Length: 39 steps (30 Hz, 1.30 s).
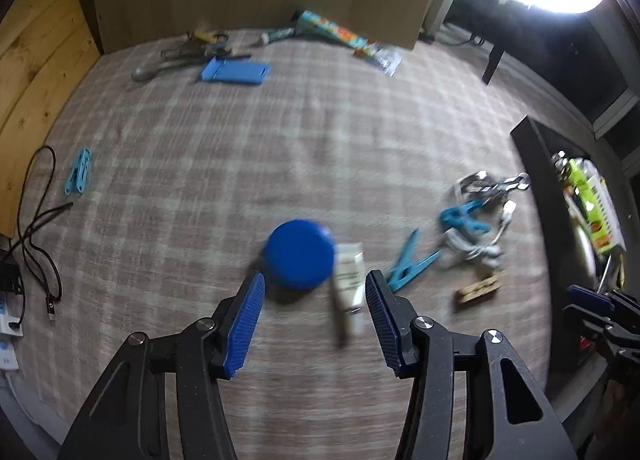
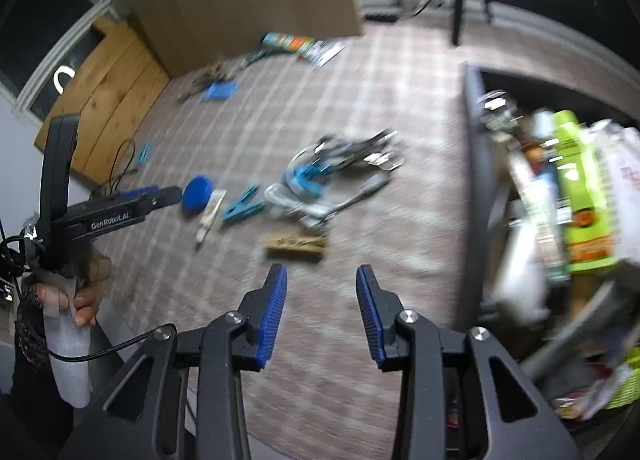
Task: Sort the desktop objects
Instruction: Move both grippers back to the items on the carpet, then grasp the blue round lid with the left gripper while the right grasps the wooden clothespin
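Lying on the checked desk (image 1: 304, 132): round blue lid (image 1: 300, 259), flat, touching a small white tube (image 1: 349, 280); teal clothespin (image 1: 408, 266) just beside; wooden clothespin (image 1: 478, 289) near; tangle of white cable and clips (image 1: 480, 220) behind. Dark bin (image 2: 476, 164) at desk's right edge, crammed with green and white packets, blurred. Left gripper (image 1: 314, 296) wide apart, empty, above lid and tube. Right gripper (image 2: 322, 288) moderately apart, empty, nearest the wooden clothespin.
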Motion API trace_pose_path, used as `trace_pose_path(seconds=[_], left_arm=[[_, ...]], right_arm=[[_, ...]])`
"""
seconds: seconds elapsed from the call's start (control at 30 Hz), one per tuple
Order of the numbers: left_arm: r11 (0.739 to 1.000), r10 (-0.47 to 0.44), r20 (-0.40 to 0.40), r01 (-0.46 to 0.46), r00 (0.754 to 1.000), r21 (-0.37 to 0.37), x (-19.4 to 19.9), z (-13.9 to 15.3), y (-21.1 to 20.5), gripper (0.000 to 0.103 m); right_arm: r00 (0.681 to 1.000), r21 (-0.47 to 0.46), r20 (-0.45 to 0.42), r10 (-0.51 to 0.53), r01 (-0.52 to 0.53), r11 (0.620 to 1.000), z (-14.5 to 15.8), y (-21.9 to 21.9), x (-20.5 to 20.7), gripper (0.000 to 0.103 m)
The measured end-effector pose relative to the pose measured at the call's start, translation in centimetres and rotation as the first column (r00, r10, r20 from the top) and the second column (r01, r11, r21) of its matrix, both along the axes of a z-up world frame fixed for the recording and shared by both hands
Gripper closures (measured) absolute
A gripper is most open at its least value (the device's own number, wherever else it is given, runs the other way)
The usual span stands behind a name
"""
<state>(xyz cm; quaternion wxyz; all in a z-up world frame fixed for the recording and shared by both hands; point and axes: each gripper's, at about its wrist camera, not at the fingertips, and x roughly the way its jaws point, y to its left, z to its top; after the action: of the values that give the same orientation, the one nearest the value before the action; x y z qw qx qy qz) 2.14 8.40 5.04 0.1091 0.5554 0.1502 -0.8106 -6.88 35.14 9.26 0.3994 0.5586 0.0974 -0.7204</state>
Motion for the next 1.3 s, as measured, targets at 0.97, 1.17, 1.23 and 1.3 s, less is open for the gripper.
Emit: trace_pose_path(seconds=[0.97, 1.17, 1.23, 1.3], left_arm=[[0.959, -0.264, -0.080, 0.252, 0.961, -0.131, -1.8, -4.5, -0.1, 0.055], [0.952, -0.283, -0.097, 0.268, 0.954, -0.147, -1.3, -4.4, -0.4, 0.055], [0.947, -0.301, -0.100, 0.285, 0.949, -0.147, -1.3, -4.4, -0.5, 0.055], [0.945, -0.309, -0.098, 0.294, 0.946, -0.140, -1.3, -4.5, -0.6, 0.055]], right_arm=[[0.976, 0.073, -0.182, -0.122, 0.137, 0.988, -6.0, -6.6, 3.1, 0.030], [0.961, 0.056, -0.230, -0.152, 0.169, 0.984, -6.5, -5.7, 2.8, 0.030], [0.964, 0.057, -0.241, -0.115, 0.132, 0.990, -6.5, -6.0, 2.6, 0.030], [0.962, 0.081, -0.269, -0.045, 0.069, 0.994, -6.6, -6.5, 2.8, 0.030]])
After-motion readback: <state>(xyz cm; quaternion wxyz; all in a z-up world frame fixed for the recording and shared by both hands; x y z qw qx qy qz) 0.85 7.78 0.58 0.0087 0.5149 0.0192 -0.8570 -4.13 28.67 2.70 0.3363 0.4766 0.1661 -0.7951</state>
